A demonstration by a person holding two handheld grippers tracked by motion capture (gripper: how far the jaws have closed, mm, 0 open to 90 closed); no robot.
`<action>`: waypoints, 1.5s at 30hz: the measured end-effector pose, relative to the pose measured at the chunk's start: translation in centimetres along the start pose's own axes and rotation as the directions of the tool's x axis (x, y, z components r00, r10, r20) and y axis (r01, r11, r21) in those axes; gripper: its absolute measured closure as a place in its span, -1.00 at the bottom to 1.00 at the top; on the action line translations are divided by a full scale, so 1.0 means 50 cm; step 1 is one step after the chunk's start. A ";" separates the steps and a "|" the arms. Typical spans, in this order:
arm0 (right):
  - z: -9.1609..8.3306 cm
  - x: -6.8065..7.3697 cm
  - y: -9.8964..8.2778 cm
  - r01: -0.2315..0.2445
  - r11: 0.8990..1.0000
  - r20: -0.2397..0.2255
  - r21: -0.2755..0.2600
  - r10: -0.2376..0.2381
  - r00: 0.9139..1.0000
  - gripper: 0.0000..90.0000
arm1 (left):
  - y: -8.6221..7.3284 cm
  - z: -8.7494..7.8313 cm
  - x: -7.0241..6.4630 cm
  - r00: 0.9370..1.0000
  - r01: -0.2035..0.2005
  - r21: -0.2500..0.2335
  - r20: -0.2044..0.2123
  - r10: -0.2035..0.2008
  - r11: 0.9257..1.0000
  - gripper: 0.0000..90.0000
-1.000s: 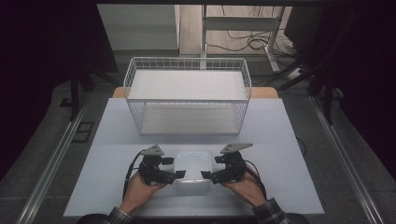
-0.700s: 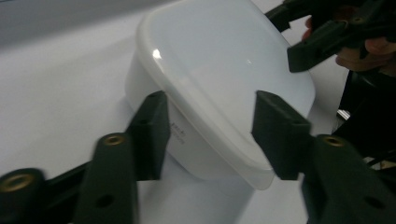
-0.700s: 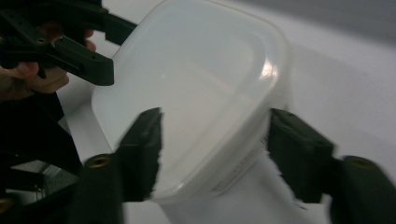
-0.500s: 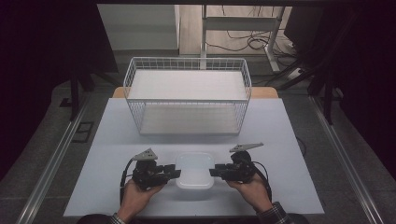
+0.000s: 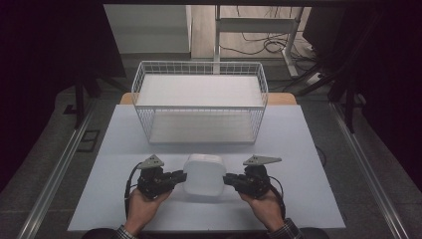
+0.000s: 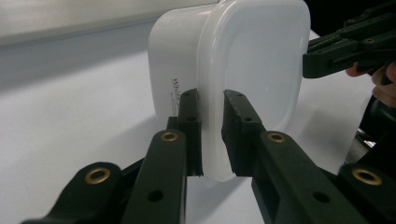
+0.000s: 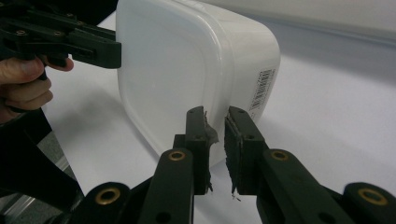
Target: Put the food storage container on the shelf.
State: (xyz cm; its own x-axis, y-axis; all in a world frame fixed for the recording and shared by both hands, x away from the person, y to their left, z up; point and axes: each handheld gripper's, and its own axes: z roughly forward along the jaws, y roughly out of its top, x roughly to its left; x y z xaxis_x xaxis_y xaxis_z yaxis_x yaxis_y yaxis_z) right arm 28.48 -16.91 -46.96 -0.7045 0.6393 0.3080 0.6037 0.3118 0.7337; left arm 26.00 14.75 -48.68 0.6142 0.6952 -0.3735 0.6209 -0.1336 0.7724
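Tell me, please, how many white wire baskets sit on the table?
1: a white wire basket stands at the table's far middle, beyond the white plastic container.

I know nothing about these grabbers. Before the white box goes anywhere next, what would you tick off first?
1. Left gripper pinching the rim of the white plastic container, jaws just closed: ok.
2. Right gripper pinching the opposite rim, jaws just closed: ok.
3. Container's lid seated all round: cannot tell.
4. Container lifted off the table: cannot tell.
5. Wire basket open on top, with nothing seen inside: ok.
6. Table between container and basket bare: ok.
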 end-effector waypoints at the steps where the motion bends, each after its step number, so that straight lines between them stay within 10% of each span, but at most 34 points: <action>1: -0.002 -0.001 0.003 0.004 1.000 0.000 -0.004 -0.004 1.000 0.75 | 0.005 -0.001 0.002 1.000 0.000 -0.003 0.006 0.000 1.000 0.74; 45: 0.084 -0.108 0.185 0.085 0.991 0.151 -0.099 -0.069 0.986 0.72 | 0.148 0.082 0.122 0.996 -0.014 -0.132 -0.090 0.002 0.991 0.74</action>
State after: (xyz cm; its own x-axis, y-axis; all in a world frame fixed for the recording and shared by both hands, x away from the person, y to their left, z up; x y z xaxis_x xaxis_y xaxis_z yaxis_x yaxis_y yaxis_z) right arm 39.44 -14.49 -44.37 -0.6804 0.7148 0.1617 0.5018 0.2936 0.8136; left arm 36.32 15.09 -47.35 0.5689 0.7557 -0.3243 0.5427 -0.0487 0.8385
